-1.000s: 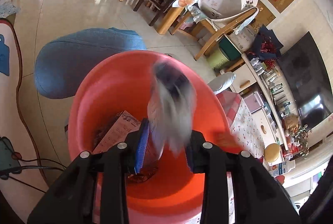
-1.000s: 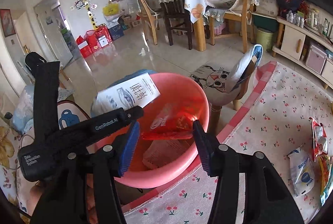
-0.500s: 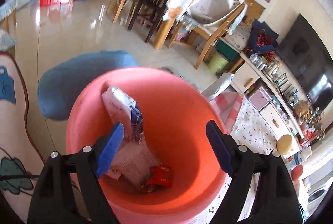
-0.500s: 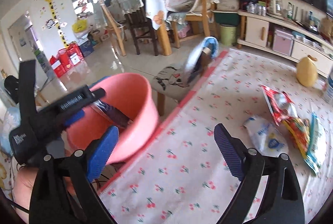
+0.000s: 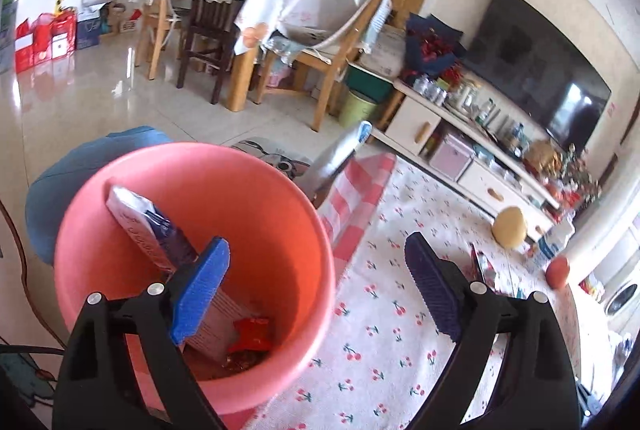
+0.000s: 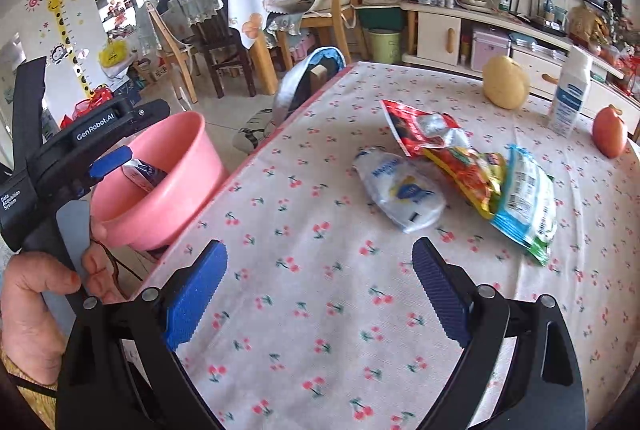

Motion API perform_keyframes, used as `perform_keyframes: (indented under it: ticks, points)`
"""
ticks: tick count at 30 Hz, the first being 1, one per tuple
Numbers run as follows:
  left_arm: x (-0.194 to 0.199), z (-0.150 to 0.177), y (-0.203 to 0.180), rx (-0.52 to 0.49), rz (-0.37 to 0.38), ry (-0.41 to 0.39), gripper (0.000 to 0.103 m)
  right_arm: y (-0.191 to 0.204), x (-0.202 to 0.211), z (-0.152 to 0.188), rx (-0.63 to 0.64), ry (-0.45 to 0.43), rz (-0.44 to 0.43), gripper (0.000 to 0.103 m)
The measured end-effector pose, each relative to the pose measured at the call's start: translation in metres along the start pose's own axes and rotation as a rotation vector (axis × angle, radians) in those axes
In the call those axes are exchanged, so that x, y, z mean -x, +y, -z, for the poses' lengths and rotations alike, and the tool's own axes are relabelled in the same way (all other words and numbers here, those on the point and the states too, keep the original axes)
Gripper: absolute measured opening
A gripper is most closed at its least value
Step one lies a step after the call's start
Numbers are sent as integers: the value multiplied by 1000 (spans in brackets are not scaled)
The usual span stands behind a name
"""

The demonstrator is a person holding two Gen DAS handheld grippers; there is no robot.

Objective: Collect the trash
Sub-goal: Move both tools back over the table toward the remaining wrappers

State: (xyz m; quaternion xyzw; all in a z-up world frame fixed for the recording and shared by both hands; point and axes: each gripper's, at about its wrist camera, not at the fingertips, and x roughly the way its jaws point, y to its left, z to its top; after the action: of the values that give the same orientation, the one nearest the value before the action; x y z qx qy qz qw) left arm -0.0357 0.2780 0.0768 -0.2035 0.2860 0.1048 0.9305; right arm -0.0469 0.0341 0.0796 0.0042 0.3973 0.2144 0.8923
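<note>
A pink basin (image 5: 192,190) holds a white and blue carton (image 5: 148,230) and a red wrapper (image 5: 250,334). My left gripper (image 5: 316,250) hangs over the basin's right rim. Its jaws are opening and nothing is between them. My right gripper (image 6: 320,254) stands open and empty over the cherry-print tablecloth (image 6: 304,310). Beyond it on the cloth lie a white pouch (image 6: 400,190), a red snack bag (image 6: 420,126), a yellow and red bag (image 6: 468,174) and a blue and green bag (image 6: 524,198). In the right wrist view the basin (image 6: 168,166) sits left of the table.
A yellow fruit (image 6: 506,82), a white carton (image 6: 570,98) and an orange-red fruit (image 6: 610,130) stand at the table's far side. A small stool (image 6: 308,78) leans by the table edge. A hand (image 6: 32,290) holds the left gripper's handle.
Both grippers opened: the carton left the left jaws and the red wrapper left the right jaws, and both lie in the basin. The right gripper swung right, over the table.
</note>
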Motion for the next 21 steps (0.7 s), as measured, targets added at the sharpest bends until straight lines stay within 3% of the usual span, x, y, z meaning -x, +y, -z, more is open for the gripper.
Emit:
perform_keyframes:
  ticks: [10,21]
  points:
    - [-4,22,-45,-166,-35,61,92,-44,24,23,-49,-8,22,93]
    - [-1,33,-75,-266,-59,36,96,-84,49,34,-99,-58,54,94]
